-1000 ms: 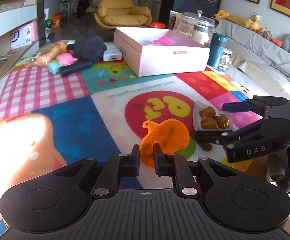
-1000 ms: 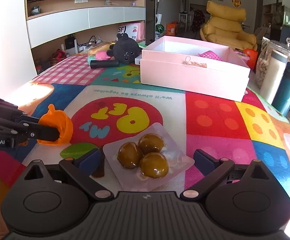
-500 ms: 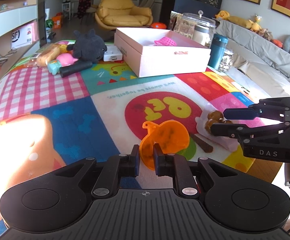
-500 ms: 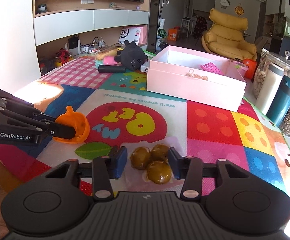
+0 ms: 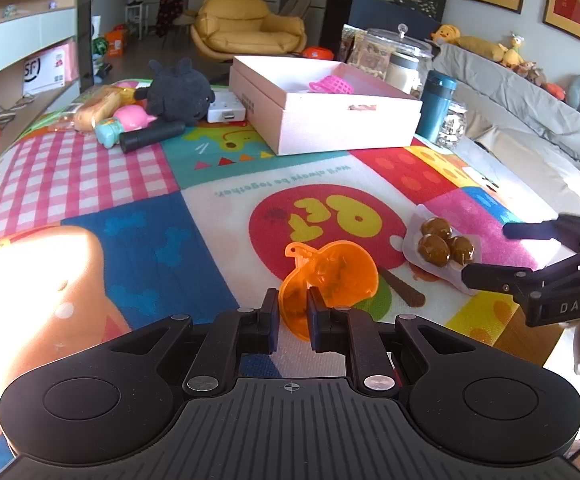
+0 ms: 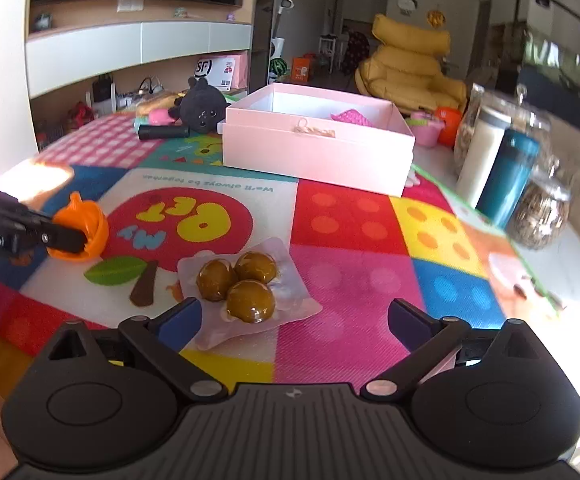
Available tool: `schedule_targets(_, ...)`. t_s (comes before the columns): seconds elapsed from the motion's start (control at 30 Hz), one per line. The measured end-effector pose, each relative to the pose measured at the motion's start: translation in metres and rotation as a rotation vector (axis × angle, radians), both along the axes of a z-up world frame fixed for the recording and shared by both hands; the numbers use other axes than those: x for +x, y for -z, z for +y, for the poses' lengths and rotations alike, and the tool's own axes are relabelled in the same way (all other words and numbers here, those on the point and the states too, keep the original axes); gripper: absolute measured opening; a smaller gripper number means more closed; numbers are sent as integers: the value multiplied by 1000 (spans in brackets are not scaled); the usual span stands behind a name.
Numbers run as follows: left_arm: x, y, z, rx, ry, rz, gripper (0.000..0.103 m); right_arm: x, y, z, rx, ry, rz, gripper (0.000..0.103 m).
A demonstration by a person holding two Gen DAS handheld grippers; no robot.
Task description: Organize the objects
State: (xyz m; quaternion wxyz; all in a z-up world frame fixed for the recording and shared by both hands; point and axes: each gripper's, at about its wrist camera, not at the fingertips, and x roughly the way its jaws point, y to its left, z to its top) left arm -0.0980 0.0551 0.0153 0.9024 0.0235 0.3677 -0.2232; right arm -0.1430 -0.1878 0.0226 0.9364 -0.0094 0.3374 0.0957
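The right gripper [image 6: 293, 320], closed around the packet of brown balls [image 6: 246, 284] half a second ago, is opening again; the packet lies unheld at lower centre. The left gripper [image 5: 293, 312] keeps pinching the orange funnel [image 5: 329, 276], so boxing awaits.

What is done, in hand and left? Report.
Done: a pink mesh item lies in the pink box.
In hand: left gripper is shut on the orange funnel; right gripper is opening, clear of the pack of brown balls.
Left: that pack, the black plush and toys beside it.

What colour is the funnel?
Translucent orange funnel; clearest in the left wrist view.
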Motion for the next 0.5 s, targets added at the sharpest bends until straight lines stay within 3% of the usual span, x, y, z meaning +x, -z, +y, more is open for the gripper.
schedule_targets(0.07, 0, 0, 0, 0, 1, 0, 17, 5, 4, 0, 105, 13, 36, 101)
schedule_targets(0.1, 0, 0, 0, 0, 1, 0, 17, 5, 6, 5, 112, 34, 22, 102)
schedule_targets(0.3, -1, 1, 0, -6, -1, -4, 17, 15, 18, 49, -27, 3, -46, 102)
schedule_targets(0.5, 0, 1, 1, -14, -4, -3, 17, 13, 14, 43, -38, -53, -56, 91)
